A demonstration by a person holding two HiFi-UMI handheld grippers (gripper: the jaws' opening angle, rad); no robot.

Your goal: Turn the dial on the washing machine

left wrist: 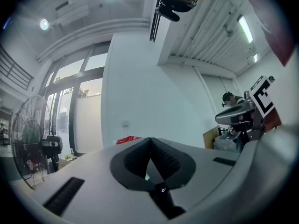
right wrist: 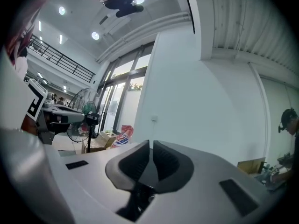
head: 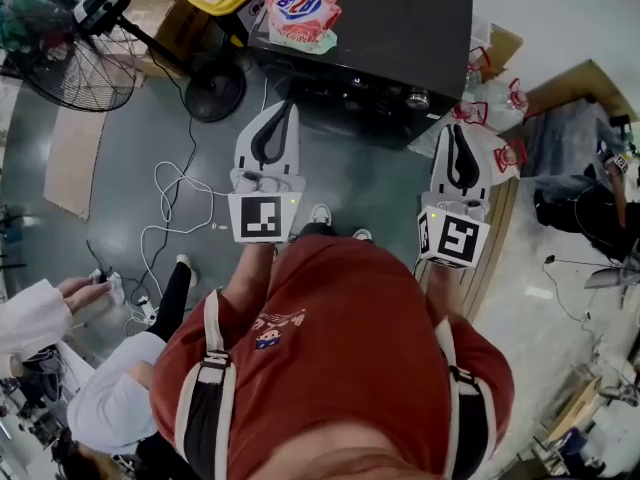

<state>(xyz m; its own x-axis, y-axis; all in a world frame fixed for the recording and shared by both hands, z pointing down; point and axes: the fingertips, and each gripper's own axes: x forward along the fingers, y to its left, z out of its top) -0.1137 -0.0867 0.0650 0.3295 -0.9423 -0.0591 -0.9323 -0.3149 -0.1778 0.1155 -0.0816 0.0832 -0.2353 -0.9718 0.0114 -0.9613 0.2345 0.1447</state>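
Black boxy washing machine (head: 400,18) stands far; its small silver dial (head: 418,98) sits far-left of the right gripper (head: 452,130), clenched empty like the left gripper (head: 288,106); neither touches it, setting unreadable

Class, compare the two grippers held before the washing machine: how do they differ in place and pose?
The left gripper points at the front of the washing machine, in line with the detergent bag; the right gripper sits by its right corner, nearer the round knob. The left gripper's marker cube shows one face to the head view; the right gripper's shows two. Both are empty, fingers drawn together.
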